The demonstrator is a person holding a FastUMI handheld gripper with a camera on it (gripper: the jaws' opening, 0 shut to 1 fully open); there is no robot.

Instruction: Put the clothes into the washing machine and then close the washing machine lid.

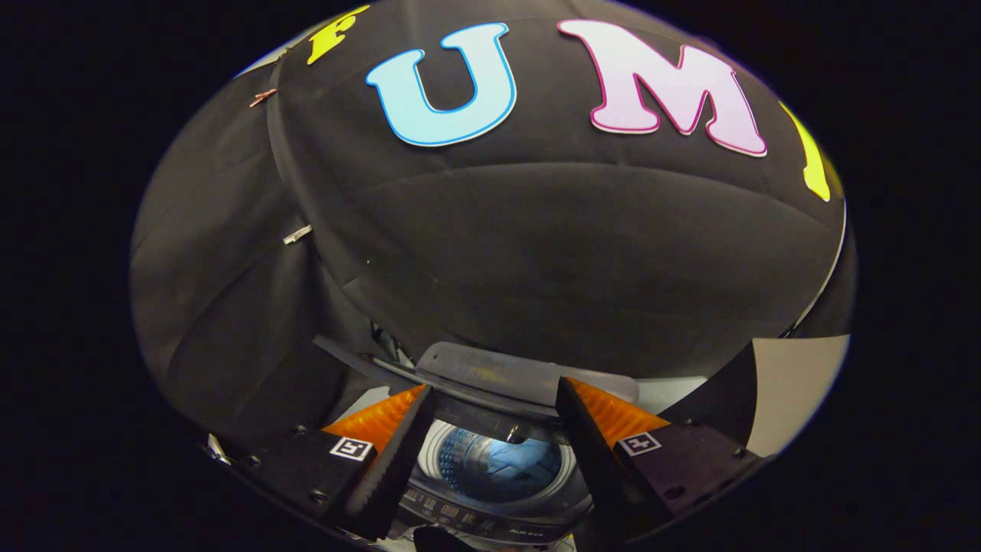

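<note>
The gripper [490, 452] is hovering above the washing machine [490, 502], its 2 fingers spreading open and gripping nothing. The drum [502, 464] is showing between them with something bluish inside, possibly the clothes. The lid [498, 372] is standing raised at the far side; closing it probably comes next.

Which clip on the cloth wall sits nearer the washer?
The silvery clip, lower than the coppery clip. Jaws open, empty, above the washer drum.
</note>
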